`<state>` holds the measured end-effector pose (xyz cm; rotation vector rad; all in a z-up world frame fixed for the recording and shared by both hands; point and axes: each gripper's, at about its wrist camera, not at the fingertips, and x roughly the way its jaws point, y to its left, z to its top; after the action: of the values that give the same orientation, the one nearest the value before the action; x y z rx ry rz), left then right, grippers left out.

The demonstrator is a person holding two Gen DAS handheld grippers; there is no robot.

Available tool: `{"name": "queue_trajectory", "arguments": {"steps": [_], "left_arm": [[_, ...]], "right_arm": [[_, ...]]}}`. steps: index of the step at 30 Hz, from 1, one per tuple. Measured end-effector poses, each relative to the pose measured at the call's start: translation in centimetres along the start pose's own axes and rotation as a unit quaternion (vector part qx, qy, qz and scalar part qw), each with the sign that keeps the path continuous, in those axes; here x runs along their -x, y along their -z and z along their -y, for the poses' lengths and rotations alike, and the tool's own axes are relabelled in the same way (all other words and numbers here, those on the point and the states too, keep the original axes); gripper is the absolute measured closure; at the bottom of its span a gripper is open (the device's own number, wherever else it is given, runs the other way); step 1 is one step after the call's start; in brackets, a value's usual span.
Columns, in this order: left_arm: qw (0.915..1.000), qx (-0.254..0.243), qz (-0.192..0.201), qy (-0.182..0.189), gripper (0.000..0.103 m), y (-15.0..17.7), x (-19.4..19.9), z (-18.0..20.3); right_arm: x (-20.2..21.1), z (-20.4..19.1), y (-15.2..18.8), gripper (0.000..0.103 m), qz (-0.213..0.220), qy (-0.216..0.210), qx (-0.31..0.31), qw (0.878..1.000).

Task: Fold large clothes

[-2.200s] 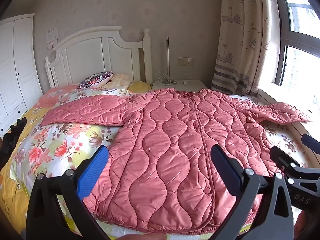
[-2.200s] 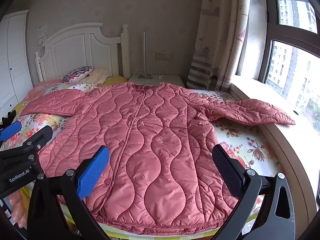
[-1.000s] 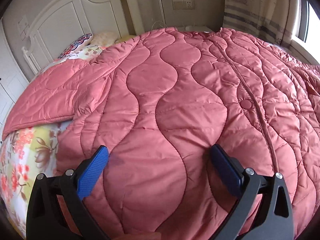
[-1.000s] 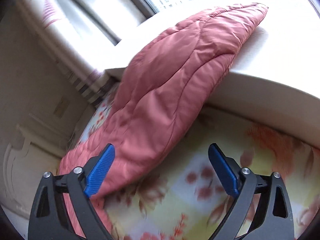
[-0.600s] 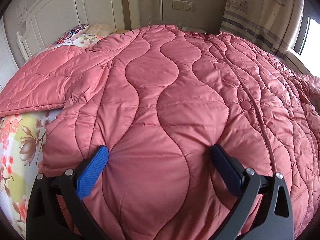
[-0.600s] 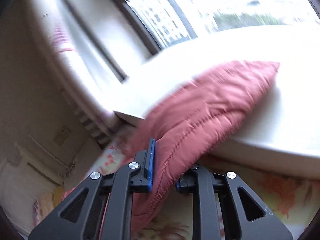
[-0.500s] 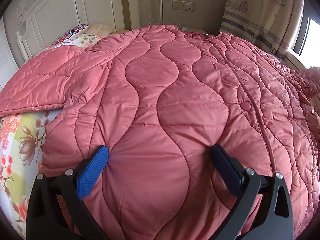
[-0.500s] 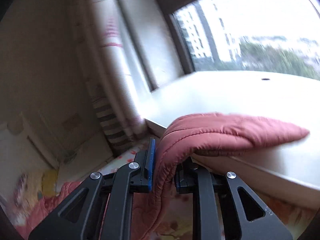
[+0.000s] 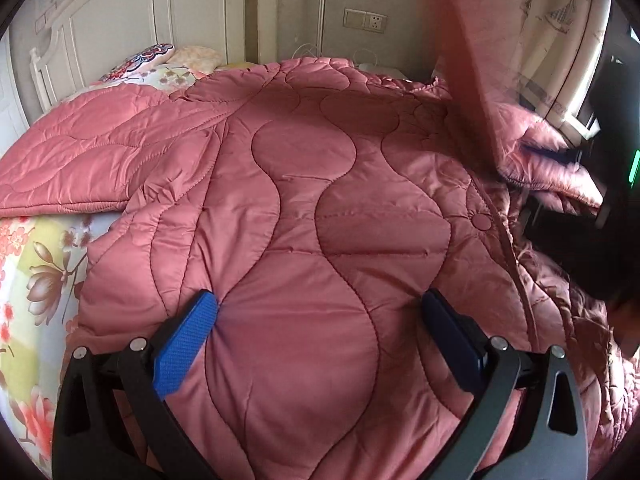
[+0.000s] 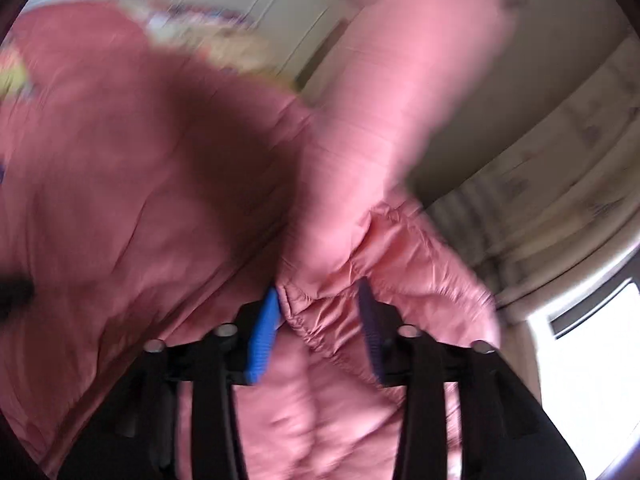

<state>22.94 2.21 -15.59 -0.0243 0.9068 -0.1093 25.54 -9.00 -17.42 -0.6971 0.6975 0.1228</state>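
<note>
A large pink quilted jacket [image 9: 320, 208] lies spread on the bed, front up. My left gripper [image 9: 320, 340] is open, its blue pads pressing down on the jacket's lower left panel. My right gripper [image 10: 320, 320] is partly closed on the jacket's right sleeve [image 10: 384, 128], which is bunched between its pads and lifted over the jacket body. In the left wrist view the right gripper [image 9: 560, 156] shows at the right edge with the sleeve [image 9: 472, 60] rising above it, blurred. The left sleeve [image 9: 80, 160] lies flat to the left.
The floral bedsheet [image 9: 36, 272] shows at the left. A white headboard [image 9: 132, 28] and pillows [image 9: 152, 60] are at the back. A curtain [image 9: 560, 32] and window are at the right, with a wall socket [image 9: 366, 20] behind.
My right gripper closed on the right sleeve at the windowsill, lifted it and swung it left over the jacket body. My left gripper stayed pressing on the jacket.
</note>
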Motion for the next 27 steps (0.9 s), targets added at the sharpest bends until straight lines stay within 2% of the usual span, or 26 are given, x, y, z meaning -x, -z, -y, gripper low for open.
{"name": "queue_trajectory", "arguments": {"steps": [1,3,6,7,9,11,14,17,19,20,21,22,23,27], "left_arm": [[1.0000,0.002,0.001,0.004,0.002,0.0,0.1,-0.1],[0.9999,0.007,0.003,0.008,0.002,-0.1,0.2,-0.3],[0.9991,0.032,0.000,0.028,0.002,-0.6,0.9,-0.7],[0.9965,0.058,0.003,0.060,0.002,-1.2,1.2,-1.3],[0.9866,0.115,0.009,0.115,0.002,-3.1,1.2,-2.5],[0.9788,0.153,0.008,0.136,0.002,-5.3,0.4,-3.0],[0.9791,0.174,0.005,0.105,0.002,-9.2,-2.0,-2.9],[0.9814,0.182,-0.017,0.057,0.006,-11.8,-5.6,-2.2],[0.9816,0.183,-0.037,0.043,0.017,-12.5,-7.5,-1.8],[0.9852,0.167,-0.035,0.016,0.026,-12.8,-8.0,-1.1],[0.9879,0.152,-0.028,-0.001,0.052,-12.9,-7.9,-0.6],[0.9895,0.141,-0.028,-0.018,0.067,-12.7,-7.7,0.0],[0.9889,0.145,-0.029,-0.001,0.082,-12.4,-7.4,0.1],[0.9856,0.166,-0.028,0.015,0.084,-10.2,-5.1,-0.1]], "right_arm": [[0.2,-0.1,0.7,0.051,0.005,0.001,-0.002,1.000],[2.0,0.9,1.9,0.024,0.026,-0.010,-0.035,0.999],[3.7,5.5,3.1,0.023,0.061,-0.061,-0.114,0.990],[4.7,7.6,3.9,0.023,0.071,-0.061,-0.153,0.984],[4.8,11.1,5.7,0.023,0.069,-0.027,-0.230,0.970],[3.8,14.2,7.4,0.025,0.042,-0.008,-0.287,0.957],[2.2,16.0,10.8,0.027,-0.003,-0.015,-0.362,0.932],[0.6,16.4,13.0,0.027,-0.035,-0.019,-0.397,0.917],[-1.2,17.2,13.4,0.026,-0.043,-0.024,-0.412,0.910],[-1.2,17.3,13.5,0.026,-0.044,-0.022,-0.415,0.909],[-1.4,17.4,13.5,0.025,-0.046,-0.021,-0.415,0.908],[-1.5,17.5,13.7,0.025,-0.047,-0.022,-0.419,0.907],[-1.4,17.8,14.2,0.024,-0.048,-0.025,-0.425,0.904],[-1.7,18.8,15.8,0.023,-0.050,-0.039,-0.461,0.885]]}}
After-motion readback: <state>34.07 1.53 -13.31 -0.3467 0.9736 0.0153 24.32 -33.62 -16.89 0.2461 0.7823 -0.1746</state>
